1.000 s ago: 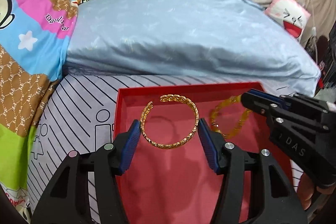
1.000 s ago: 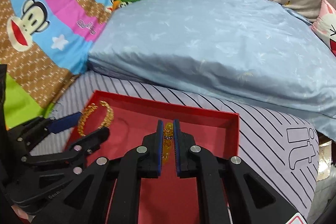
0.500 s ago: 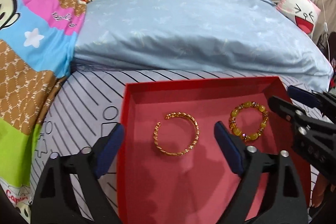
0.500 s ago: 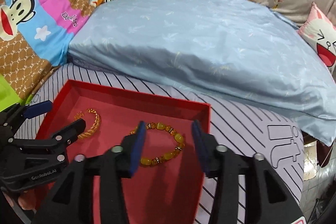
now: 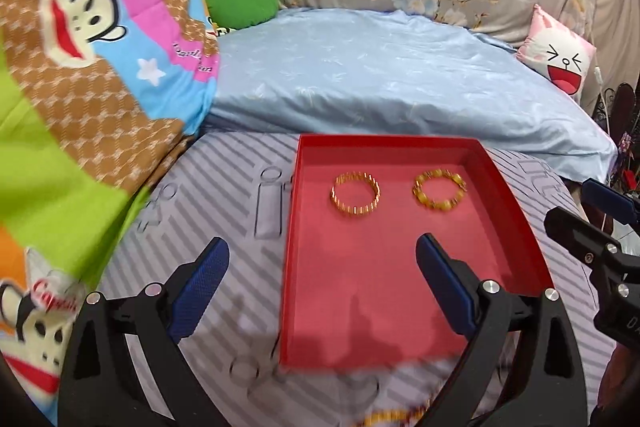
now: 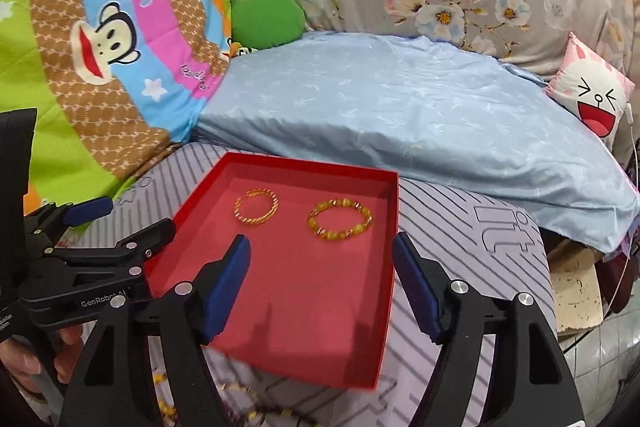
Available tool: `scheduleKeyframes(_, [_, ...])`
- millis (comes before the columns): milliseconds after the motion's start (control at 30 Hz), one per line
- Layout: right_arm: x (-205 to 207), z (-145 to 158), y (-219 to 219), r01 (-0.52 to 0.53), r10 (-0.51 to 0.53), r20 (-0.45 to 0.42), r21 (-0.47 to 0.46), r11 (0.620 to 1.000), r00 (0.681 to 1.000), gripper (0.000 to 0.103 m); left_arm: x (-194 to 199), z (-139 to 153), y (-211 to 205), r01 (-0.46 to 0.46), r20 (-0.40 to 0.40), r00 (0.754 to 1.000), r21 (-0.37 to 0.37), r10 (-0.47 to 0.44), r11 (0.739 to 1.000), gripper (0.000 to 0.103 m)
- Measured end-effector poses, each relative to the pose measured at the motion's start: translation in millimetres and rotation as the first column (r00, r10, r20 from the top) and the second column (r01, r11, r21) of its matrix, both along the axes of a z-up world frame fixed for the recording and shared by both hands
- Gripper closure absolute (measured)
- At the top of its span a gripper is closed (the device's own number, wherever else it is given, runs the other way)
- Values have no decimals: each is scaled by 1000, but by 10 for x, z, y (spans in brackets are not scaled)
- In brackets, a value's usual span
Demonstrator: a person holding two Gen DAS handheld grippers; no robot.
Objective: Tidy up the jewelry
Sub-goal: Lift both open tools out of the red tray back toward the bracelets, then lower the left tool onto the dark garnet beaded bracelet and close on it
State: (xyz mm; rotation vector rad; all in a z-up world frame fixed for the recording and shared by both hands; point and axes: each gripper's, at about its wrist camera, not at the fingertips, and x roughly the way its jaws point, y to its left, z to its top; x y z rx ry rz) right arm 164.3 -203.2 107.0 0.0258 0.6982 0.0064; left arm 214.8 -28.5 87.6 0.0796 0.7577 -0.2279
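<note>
Two bracelets lie in the red tray [image 5: 500,195] as the left wrist view shows it: a gold chain bracelet [image 5: 355,194] on the left and a yellow beaded bracelet [image 5: 439,190] on the right, side by side but apart, both flat in the far half of the tray floor. The tray sits on a striped grey bedsheet [image 5: 224,195], with a pale blue quilt [image 5: 380,79] behind it. The left gripper [image 5: 322,281] is released: its blue-padded fingers [image 5: 200,287] have just been opening and now stand wide, nothing between them, one over the sheet left of the tray and the other over the tray's near right part, touching neither bracelet. The right gripper [image 5: 600,227] enters at the right edge, off the tray. A blurred strip of gold jewelry [image 5: 396,417] shows on the sheet at the bottom edge.

From the right wrist view the same tray [image 6: 390,267] holds the gold chain bracelet [image 6: 256,211] and, to its right, the yellow beaded bracelet [image 6: 340,223]. The right gripper [image 6: 322,277] has just been opening too; its fingers [image 6: 228,279] are spread with nothing held, one over the tray floor and the other just outside the tray's right wall. The beaded bracelet lies beyond the fingertips, free of them. The left gripper [image 6: 124,219] reaches in from the left, a hand [image 6: 36,363] below it. More loose jewelry [image 6: 256,415], blurred, lies on the sheet near the bottom edge.
</note>
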Motion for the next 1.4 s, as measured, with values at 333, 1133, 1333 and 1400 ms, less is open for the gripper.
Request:
scheduleKeyframes(333, [-957,-131,129,32,-32,-5,41,999,999,32,-975,-71,175,22,19,1000,4,-22,1000,13])
scheduleKeyframes(1133, [-1686,-878,252,107,-102,-131,34,994,986,32,-1659,-895,184,27,-138,990,-2,-27,1000,15])
scheduleKeyframes(1333, [-1676,-947,253,113,-106,-147,42,993,983,32,-1576,-993,147,25,-180,983,-26,-29,999,30])
scheduleKeyframes(1400, [-1676,-956,246,115,-107,-148,41,993,983,32,-1566,-999,144,20,-175,984,-26,-24,999,33])
